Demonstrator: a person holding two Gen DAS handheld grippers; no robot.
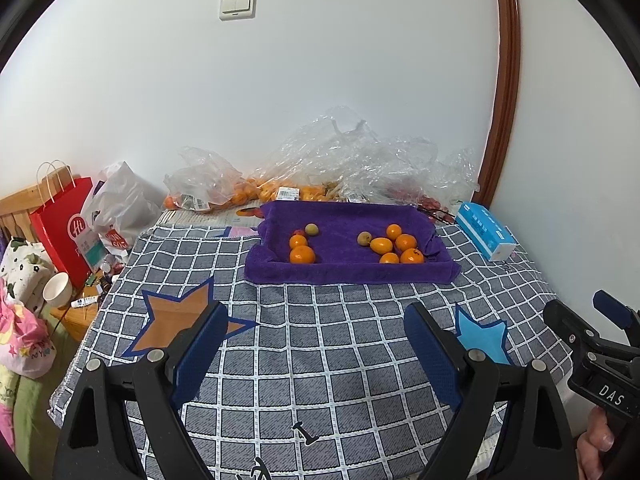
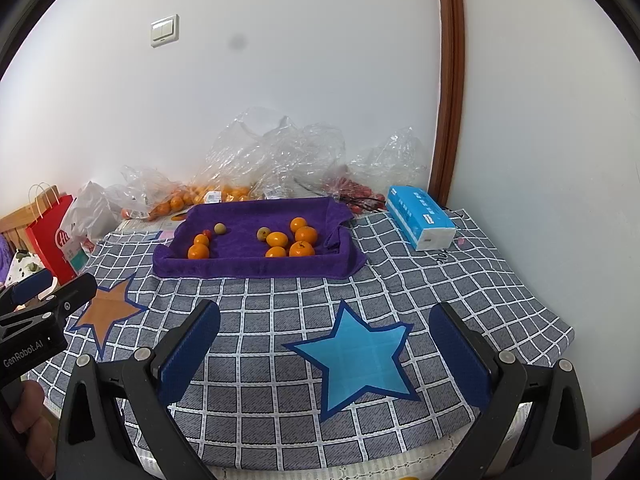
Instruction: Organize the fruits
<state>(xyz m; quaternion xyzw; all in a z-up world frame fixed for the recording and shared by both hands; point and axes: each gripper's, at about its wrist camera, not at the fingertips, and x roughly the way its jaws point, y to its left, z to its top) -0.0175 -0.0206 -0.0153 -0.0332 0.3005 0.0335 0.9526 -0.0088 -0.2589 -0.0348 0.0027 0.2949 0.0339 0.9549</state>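
1. Purple towel-lined tray (image 1: 348,272): landmark, at the far side of the checked tablecloth (image 1: 320,340).
2. Fruits, left group (image 1: 302,255): oranges, one small red fruit and one pale round fruit, in the tray's left part.
3. Fruits, right group (image 1: 396,246): five orange fruits and one pale one, in the tray's right part.
4. Left gripper (image 1: 316,354): jaws wide apart, nothing between them; on the near side of the tray, well apart from it.
5. Right gripper (image 2: 324,354): jaws wide apart, empty; likewise near side, well apart, above the blue star (image 2: 356,356).
6. Orange star (image 1: 176,320): near-left of the tray.
7. Tissue pack (image 2: 420,216): right of the tray.
8. Plastic bags (image 1: 320,168): behind the tray.
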